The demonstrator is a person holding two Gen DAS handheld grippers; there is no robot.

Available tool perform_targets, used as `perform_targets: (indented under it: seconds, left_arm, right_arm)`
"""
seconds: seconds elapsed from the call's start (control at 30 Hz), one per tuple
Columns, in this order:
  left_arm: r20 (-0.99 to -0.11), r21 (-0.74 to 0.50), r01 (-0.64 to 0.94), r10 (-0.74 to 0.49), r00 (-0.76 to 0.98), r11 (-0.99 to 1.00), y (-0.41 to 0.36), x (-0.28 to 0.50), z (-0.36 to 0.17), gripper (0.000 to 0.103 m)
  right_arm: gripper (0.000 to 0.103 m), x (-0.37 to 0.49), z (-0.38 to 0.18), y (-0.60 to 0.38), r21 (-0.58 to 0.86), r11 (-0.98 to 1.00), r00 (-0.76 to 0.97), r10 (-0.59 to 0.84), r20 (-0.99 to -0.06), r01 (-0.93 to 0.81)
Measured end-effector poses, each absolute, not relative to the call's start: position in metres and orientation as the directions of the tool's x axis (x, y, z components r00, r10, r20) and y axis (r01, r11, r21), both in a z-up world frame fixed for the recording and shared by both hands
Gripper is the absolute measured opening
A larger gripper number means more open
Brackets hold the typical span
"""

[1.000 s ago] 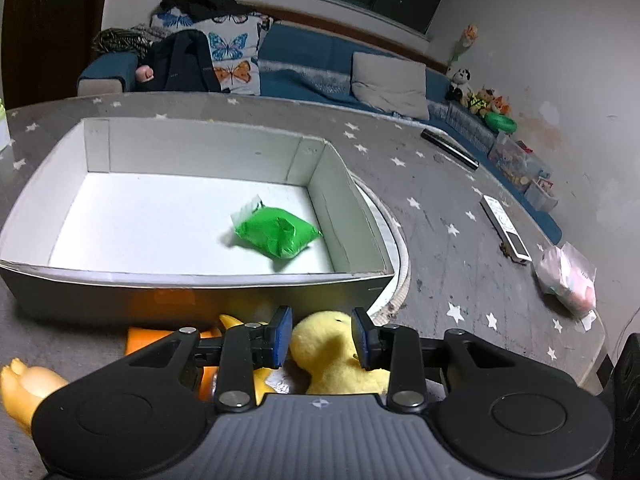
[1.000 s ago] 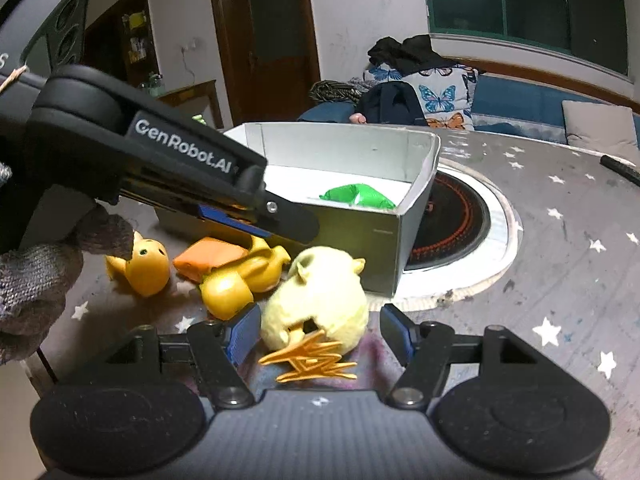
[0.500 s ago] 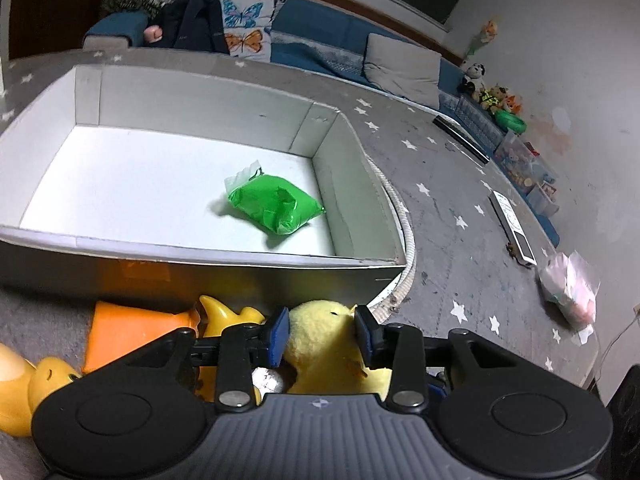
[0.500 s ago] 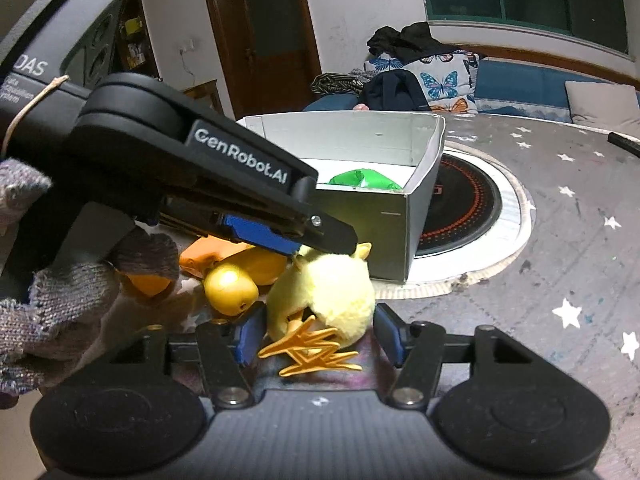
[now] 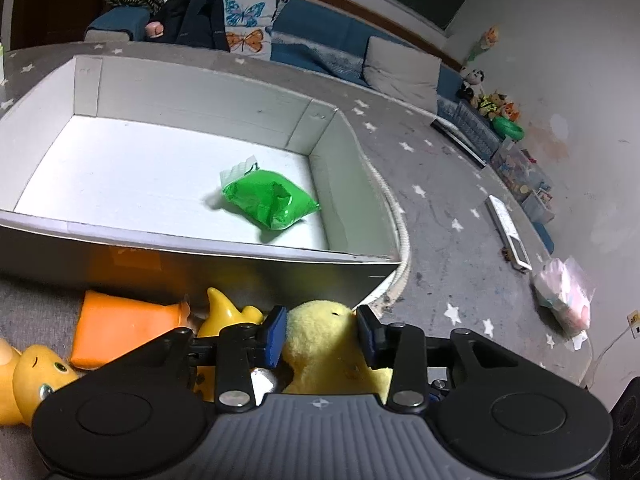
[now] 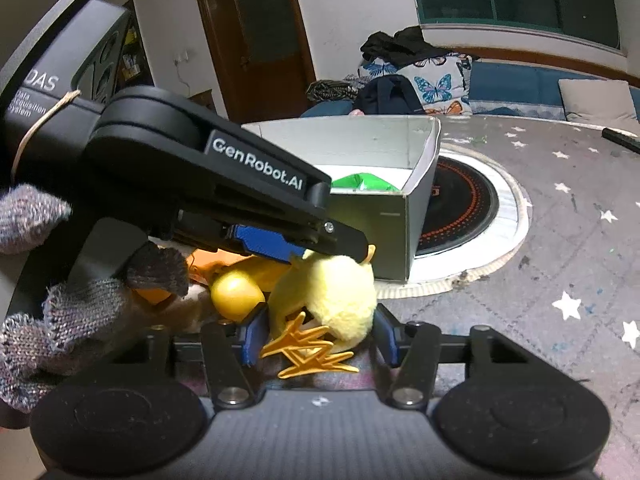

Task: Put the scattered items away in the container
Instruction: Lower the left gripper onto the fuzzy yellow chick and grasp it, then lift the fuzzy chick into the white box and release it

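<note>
my left tongs (image 5: 321,334) have their blue pads pressed against both sides of the fluffy yellow plush chick (image 5: 328,344), gripping it just in front of the near wall of the shallow white cardboard box (image 5: 200,258). my right tongs (image 6: 316,338) are spread wide around the same chick (image 6: 332,292), pads apart from its sides, with its orange plastic feet (image 6: 310,354) lying between them. the chick sits on the grey star-patterned counter (image 5: 440,216), outside the box. inside the box lies a green plastic pouch (image 5: 268,200). left of the chick i see a glossy yellow rubber duck (image 5: 224,314), a flat orange piece (image 5: 120,330) and another yellow toy figure (image 5: 36,376). a white remote (image 5: 508,232) and a pink packet (image 5: 564,300) lie well apart on the right.
</note>
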State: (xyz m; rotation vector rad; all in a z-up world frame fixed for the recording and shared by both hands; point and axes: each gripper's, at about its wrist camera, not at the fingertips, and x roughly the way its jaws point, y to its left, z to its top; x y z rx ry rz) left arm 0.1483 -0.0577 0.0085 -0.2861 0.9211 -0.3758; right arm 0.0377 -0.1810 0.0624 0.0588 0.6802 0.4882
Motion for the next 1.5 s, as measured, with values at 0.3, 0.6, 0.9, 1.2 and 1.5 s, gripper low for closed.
perform_targets:
  seconds: [0.3,0.6,0.9,1.2,1.5]
  left_arm:
    - [-0.620,-0.350,0.256,-0.428,0.657,0.901,-0.060,0.133,0.064,0.041]
    - [-0.600,-0.333,0.217,-0.383,0.703,0.918,-0.053,0.191,0.085,0.040]
    - [-0.668,-0.315,0.173,-0.347,0.658,0.933,-0.048,0.239,0.054,0.040]
    - [-0.679,-0.326,0.160,-0.349,0.646,0.932,-0.044,0.247,0.039,0.041]
    - [-0.666,-0.303,0.168,-0.335,0.666,0.938,-0.041,0.235,0.046,0.041]
  right_arm:
    - [0.055,0.030,0.107,-0.184,0.147,0.880,0.730,0.459,-0.507,-0.452]
    - [0.055,0.090,0.131,-0.172,0.127,0.868,0.740,0.478,-0.474,-0.480]
    - [0.055,0.143,0.103,-0.157,0.158,0.873,0.694,0.466,-0.549,-0.462]
    - [0.056,0.151,0.086,-0.148,0.123,0.880,0.684,0.437,-0.583,-0.458]
    - [0.057,0.140,0.086,-0.142,0.094,0.885,0.695,0.421,-0.583,-0.456]
